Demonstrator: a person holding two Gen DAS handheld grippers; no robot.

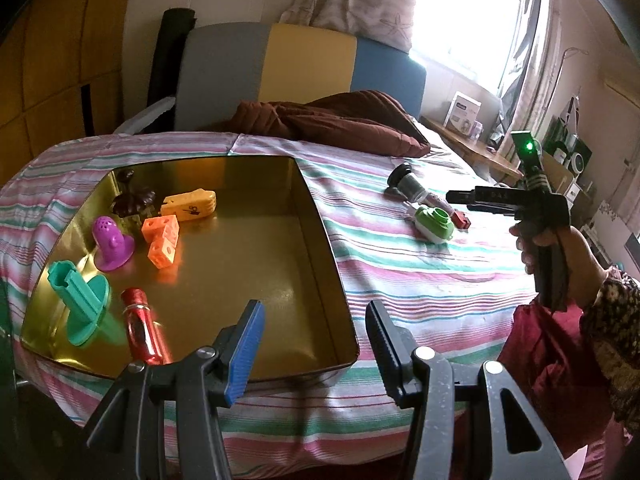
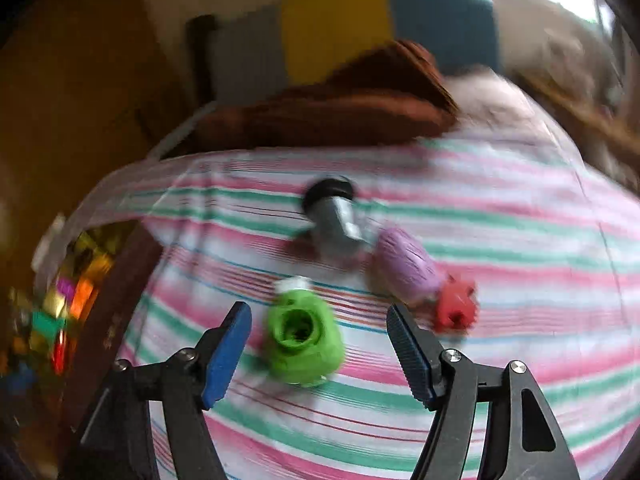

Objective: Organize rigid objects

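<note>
No lettering can be read: the yellow block (image 1: 189,205) beyond the left gripper (image 1: 316,350) bears only an illegible dark mark.

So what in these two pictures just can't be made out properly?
- Right wrist view: the whole frame is motion-blurred, so the purple piece and red piece show no detail.
- Right wrist view: the gold tin is cut by the left edge, its contents only smears.
- Left wrist view: the purple piece is mostly hidden behind the green toy.
- Left wrist view: the window is washed out by glare.
</note>
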